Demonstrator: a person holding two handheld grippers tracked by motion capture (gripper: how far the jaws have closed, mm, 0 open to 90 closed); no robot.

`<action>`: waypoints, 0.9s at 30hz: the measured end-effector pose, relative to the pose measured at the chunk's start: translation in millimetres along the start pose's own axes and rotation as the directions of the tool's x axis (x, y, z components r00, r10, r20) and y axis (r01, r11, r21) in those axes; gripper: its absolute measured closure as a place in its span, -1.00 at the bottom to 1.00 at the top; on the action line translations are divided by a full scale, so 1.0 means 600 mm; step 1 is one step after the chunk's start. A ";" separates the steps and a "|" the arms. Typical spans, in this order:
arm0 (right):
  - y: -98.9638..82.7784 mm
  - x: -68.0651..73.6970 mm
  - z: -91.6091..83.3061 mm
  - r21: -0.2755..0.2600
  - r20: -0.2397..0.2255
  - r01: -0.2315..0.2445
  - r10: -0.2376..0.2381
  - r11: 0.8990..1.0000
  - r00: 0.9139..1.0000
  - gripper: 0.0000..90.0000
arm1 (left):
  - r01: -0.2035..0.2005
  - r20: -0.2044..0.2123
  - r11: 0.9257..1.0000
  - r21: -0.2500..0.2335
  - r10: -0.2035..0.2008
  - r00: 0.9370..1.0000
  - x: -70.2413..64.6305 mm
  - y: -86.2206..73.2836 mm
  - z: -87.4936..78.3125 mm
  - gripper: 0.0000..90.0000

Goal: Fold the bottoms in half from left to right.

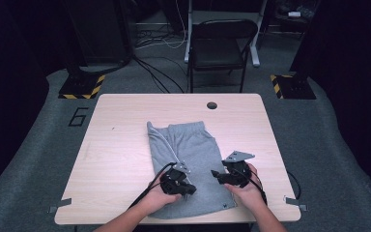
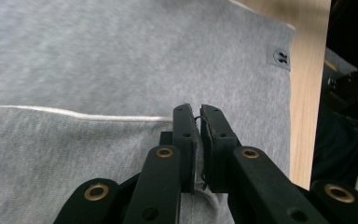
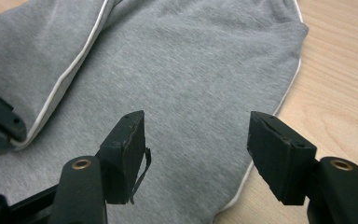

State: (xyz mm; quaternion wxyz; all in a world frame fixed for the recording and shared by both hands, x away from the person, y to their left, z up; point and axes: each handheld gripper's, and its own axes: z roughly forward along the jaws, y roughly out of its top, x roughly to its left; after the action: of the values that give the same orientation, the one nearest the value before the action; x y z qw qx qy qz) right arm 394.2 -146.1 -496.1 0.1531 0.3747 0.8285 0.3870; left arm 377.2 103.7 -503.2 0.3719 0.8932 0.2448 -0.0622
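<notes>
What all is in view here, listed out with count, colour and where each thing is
Shorts: one pair, grey with white piping, folded on the middle of the table toward the near edge.
Label: one, small and grey, on the shorts near their hem.
Table: one, light wood, with a round hole near its far edge.
Chair: one, black, folding, on the floor beyond the table.
Cables: several, black and white, on the grey floor beyond the table.
Striped bases: two, black and yellow, at the far left and far right of the table.
Left gripper: one, black, jaws shut, over the shorts.
Right gripper: one, black, jaws open, over the shorts' edge.
</notes>
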 end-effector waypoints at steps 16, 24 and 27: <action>-0.007 -0.001 -0.003 0.011 0.013 -0.010 0.010 1.000 1.000 -0.19 | 0.029 0.008 1.000 -0.003 -0.029 1.000 0.008 -0.013 0.006 0.63; -0.007 -0.002 -0.002 0.009 0.017 0.003 -0.004 1.000 1.000 -0.19 | 0.028 -0.033 0.997 -0.069 -0.030 0.999 0.016 -0.014 -0.031 0.23; -0.006 0.002 -0.002 0.010 0.023 -0.001 0.000 1.000 1.000 -0.17 | 0.028 -0.087 0.993 -0.111 -0.038 0.995 0.025 -0.016 -0.055 0.11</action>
State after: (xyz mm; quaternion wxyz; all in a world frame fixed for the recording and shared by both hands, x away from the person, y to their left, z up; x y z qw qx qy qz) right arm 391.2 -147.5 -498.0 0.1606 0.3801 0.8286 0.3785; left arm 383.4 138.2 -490.4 0.4081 0.8691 0.2789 -0.0149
